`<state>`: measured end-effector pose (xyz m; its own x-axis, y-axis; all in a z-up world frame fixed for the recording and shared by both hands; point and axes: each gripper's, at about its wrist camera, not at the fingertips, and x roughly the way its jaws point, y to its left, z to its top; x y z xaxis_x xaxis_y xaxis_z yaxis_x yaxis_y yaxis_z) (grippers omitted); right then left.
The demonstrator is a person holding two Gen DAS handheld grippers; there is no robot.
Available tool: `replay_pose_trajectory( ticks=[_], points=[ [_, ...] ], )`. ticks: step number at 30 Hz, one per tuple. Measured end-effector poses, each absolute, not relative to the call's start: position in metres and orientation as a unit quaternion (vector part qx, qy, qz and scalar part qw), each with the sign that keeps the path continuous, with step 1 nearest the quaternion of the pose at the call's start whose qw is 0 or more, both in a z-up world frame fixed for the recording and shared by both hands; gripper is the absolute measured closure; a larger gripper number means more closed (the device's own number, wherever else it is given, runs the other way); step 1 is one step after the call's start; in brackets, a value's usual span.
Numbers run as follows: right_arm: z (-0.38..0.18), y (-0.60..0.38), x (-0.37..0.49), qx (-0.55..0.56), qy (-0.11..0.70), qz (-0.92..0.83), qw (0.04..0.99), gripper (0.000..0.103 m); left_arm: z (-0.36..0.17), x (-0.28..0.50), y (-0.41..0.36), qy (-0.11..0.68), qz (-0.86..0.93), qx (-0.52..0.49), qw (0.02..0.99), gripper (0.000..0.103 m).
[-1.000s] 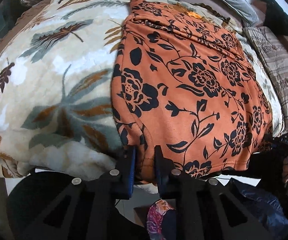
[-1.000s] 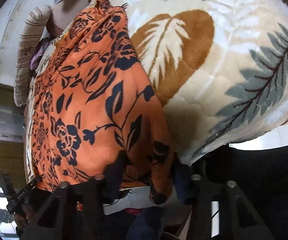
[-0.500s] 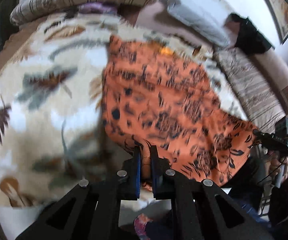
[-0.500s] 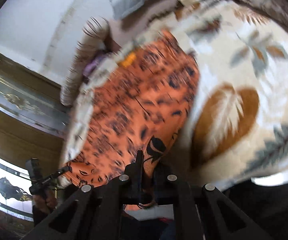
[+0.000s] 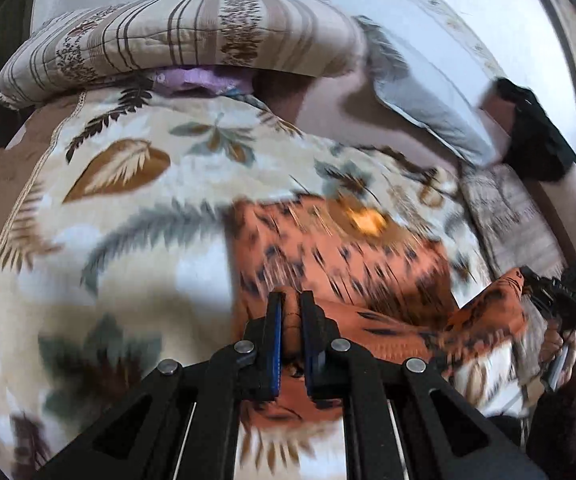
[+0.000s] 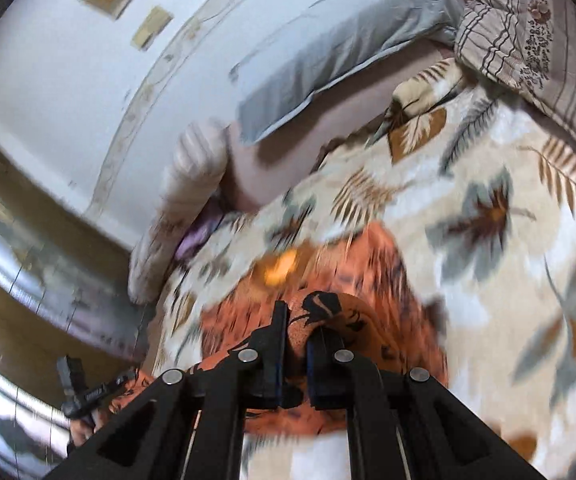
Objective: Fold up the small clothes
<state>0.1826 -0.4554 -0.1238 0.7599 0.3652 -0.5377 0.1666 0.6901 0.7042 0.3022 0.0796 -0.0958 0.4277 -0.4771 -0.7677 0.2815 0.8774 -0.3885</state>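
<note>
Garment (image 5: 339, 248) hem btwn both tongs (image 5: 291, 312)

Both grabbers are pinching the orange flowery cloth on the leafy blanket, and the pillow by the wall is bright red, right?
Not red. In the right wrist view the pillow by the wall is grey. The rest holds: left gripper and right gripper pinch the orange floral garment over the leaf-print blanket.

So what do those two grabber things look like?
Both are black. The left gripper has two flat upright fingers with a blue strip on the inner side, joined to angular black arms with triangular cut-outs and round silver rivets. The right gripper looks the same, with silver rivets too. No sleeves show.
</note>
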Motion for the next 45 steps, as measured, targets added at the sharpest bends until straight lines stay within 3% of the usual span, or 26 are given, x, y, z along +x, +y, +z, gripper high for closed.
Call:
replay_pose_trajectory(
  ticks=[6, 11, 12, 13, 14, 15, 16, 17, 21, 23, 25, 27, 30, 35, 40, 45],
  points=[
    [-0.198, -0.489, 0.282, 0.457, 0.336, 0.002, 0.824, 0.095, -0.147, 0.395, 0.062, 0.491, -0.149, -0.127, 0.849, 0.094],
    [-0.256, -0.497, 0.309, 0.515, 0.337, -0.021, 0.788, 0.088, -0.188, 0.414, 0.052, 0.494, -0.105, -0.134, 0.853, 0.091],
    [-0.258, -0.499, 0.307, 0.522, 0.325, -0.012, 0.788, 0.086, -0.188, 0.410, 0.055, 0.479, -0.108, -0.144, 0.859, 0.089],
    [-0.258, -0.502, 0.303, 0.529, 0.313, -0.002, 0.789, 0.081, -0.187, 0.407, 0.059, 0.467, -0.107, -0.152, 0.864, 0.079],
    [-0.255, -0.507, 0.298, 0.533, 0.300, 0.005, 0.791, 0.076, -0.185, 0.405, 0.064, 0.456, -0.102, -0.160, 0.870, 0.063],
    [-0.251, -0.509, 0.293, 0.536, 0.291, 0.008, 0.793, 0.054, -0.180, 0.402, 0.072, 0.441, -0.092, -0.173, 0.876, 0.057],
    [-0.244, -0.515, 0.284, 0.541, 0.274, 0.008, 0.795, 0.019, -0.174, 0.396, 0.081, 0.422, -0.083, -0.193, 0.882, 0.050],
    [-0.235, -0.522, 0.272, 0.547, 0.248, -0.005, 0.799, 0.014, -0.166, 0.390, 0.091, 0.402, -0.079, -0.215, 0.886, 0.050],
    [-0.196, -0.510, 0.255, 0.493, 0.268, 0.015, 0.828, 0.016, -0.136, 0.361, 0.094, 0.385, -0.065, -0.193, 0.900, 0.049],
    [-0.177, -0.479, 0.252, 0.415, 0.314, 0.024, 0.854, 0.023, -0.126, 0.334, 0.075, 0.385, -0.075, -0.138, 0.910, 0.038],
    [-0.168, -0.433, 0.251, 0.313, 0.369, 0.030, 0.875, 0.049, -0.126, 0.304, 0.053, 0.382, -0.089, -0.091, 0.915, 0.027],
    [-0.174, -0.400, 0.249, 0.253, 0.405, 0.033, 0.878, 0.067, -0.135, 0.278, 0.030, 0.381, -0.104, -0.057, 0.917, 0.026],
    [-0.196, -0.355, 0.253, 0.160, 0.447, 0.020, 0.880, 0.068, -0.159, 0.263, 0.007, 0.400, -0.110, -0.026, 0.909, 0.026],
    [-0.223, -0.333, 0.292, 0.102, 0.463, -0.008, 0.881, 0.068, -0.198, 0.280, 0.001, 0.442, -0.093, -0.021, 0.892, 0.026],
    [-0.241, -0.340, 0.358, 0.106, 0.471, -0.036, 0.875, 0.068, -0.214, 0.302, 0.012, 0.454, -0.084, -0.037, 0.886, 0.026],
    [-0.229, -0.363, 0.393, 0.197, 0.413, -0.060, 0.887, 0.067, -0.213, 0.320, 0.021, 0.441, -0.069, -0.063, 0.893, 0.026]
  ],
)
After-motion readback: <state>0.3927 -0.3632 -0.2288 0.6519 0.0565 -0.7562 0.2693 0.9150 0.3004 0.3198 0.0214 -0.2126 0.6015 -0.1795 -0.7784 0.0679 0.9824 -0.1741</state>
